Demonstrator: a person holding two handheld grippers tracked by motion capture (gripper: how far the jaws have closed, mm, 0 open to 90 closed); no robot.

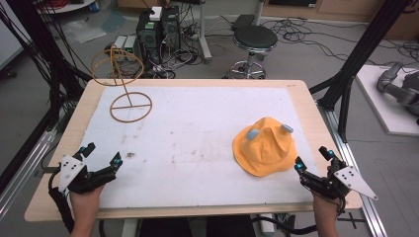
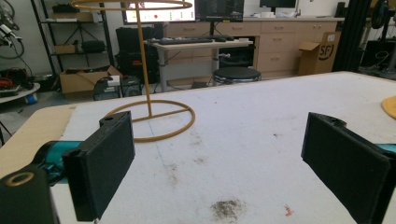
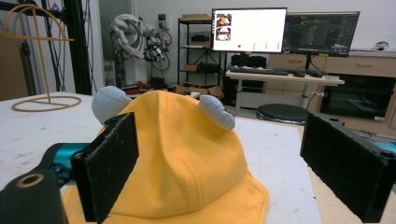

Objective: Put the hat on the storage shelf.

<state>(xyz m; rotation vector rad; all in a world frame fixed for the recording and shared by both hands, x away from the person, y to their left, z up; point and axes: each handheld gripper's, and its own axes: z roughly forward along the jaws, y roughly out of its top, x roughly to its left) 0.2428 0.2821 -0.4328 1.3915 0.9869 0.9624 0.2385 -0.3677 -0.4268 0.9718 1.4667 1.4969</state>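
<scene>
Both grippers are waiting wide and empty: the left gripper (image 1: 103, 157) at lower left, the right gripper (image 1: 311, 158) near the yellow hat (image 1: 266, 146) lying right of centre. The hat stand (image 1: 123, 84), upper left, is probably its destination; nothing looks started.

right gripper (image 1: 314, 159): hat (image 1: 265, 146) dead ahead, just off its jaws. left gripper (image 1: 101, 154): bare mat (image 1: 197, 128) ahead, wire stand (image 1: 125, 81) far beyond.
</scene>
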